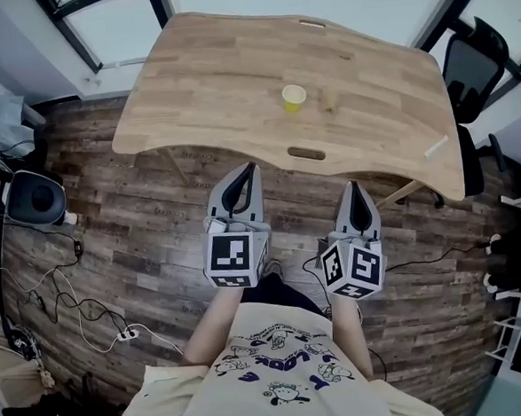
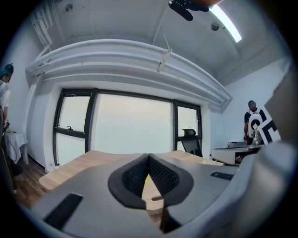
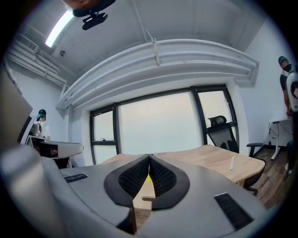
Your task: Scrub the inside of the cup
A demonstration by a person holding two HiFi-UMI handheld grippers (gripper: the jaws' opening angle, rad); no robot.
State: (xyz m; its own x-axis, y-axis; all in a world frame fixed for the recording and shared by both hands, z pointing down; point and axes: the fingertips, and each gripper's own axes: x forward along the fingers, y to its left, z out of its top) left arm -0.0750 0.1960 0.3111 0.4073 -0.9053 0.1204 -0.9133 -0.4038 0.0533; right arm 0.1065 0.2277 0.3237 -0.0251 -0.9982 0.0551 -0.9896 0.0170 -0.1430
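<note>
Wooden surface (image 1: 216,81) lies on the far side of both hands. Left hand-held gripper (image 1: 251,169) and right hand-held gripper (image 1: 354,187): jaws pressed together, nothing held, both short of the near edge. Yellow cup (image 1: 294,97) stands upright mid-surface, mouth up, ahead and between the two. Left looks slightly nearer. A forward reach is likely next.

head camera looks steeply down; 2 low cameras face the table (image 1: 234,80).

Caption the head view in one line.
Shut left gripper and shut right gripper face a wooden table bearing a yellow cup.
</note>
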